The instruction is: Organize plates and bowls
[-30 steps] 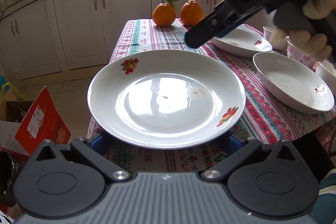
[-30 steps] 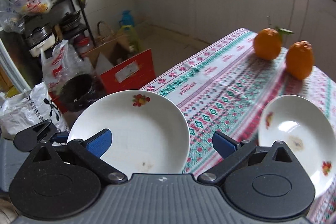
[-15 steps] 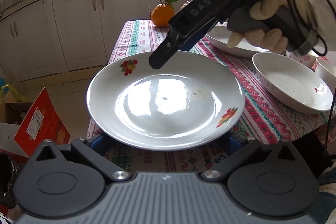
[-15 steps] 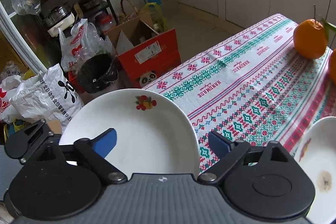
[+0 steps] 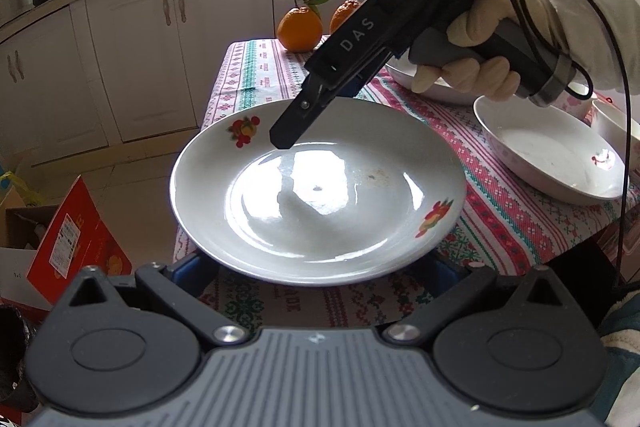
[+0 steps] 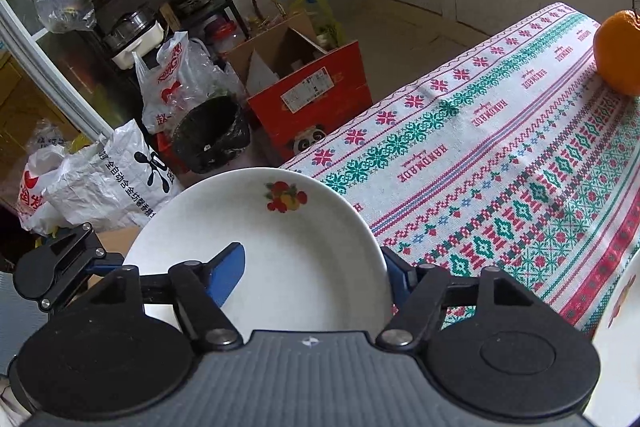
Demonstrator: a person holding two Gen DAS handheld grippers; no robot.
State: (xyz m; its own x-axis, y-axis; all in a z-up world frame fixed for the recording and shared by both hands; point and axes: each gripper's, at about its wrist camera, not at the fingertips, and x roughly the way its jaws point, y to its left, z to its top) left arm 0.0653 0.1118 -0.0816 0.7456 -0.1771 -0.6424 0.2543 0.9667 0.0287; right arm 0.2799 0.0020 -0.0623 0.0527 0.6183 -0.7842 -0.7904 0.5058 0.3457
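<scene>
- On the floor far left stand a white sack (image 6: 120, 167) with Chinese print I can't read in full and a red box (image 6: 316, 99) with a white shipping label and a panda face.
- My left gripper (image 5: 318, 267) is spread wide. Its blue fingers (image 5: 192, 267) sit low at either side of the plate's near rim and grip nothing.
- The fruit-print plate (image 5: 320, 195) lies flat on the near corner of the table, with its near edge hanging past the tablecloth (image 6: 500, 179). It is straight ahead of both grippers and round, so it has no long axis.
- My right gripper (image 6: 314, 269), stamped "DAS", reaches in from the upper right. It is open and straddles the rim, with one blue pad over the well and the other outside. I judge it the nearer to a grasp, needing only to close.
- The cloth reads "HANDMADE" in repeats.
- Two oranges (image 5: 300, 29) sit at the far end.
- A pink-flowered bowl (image 5: 548, 155) waits at the right, well apart from the plate.
</scene>
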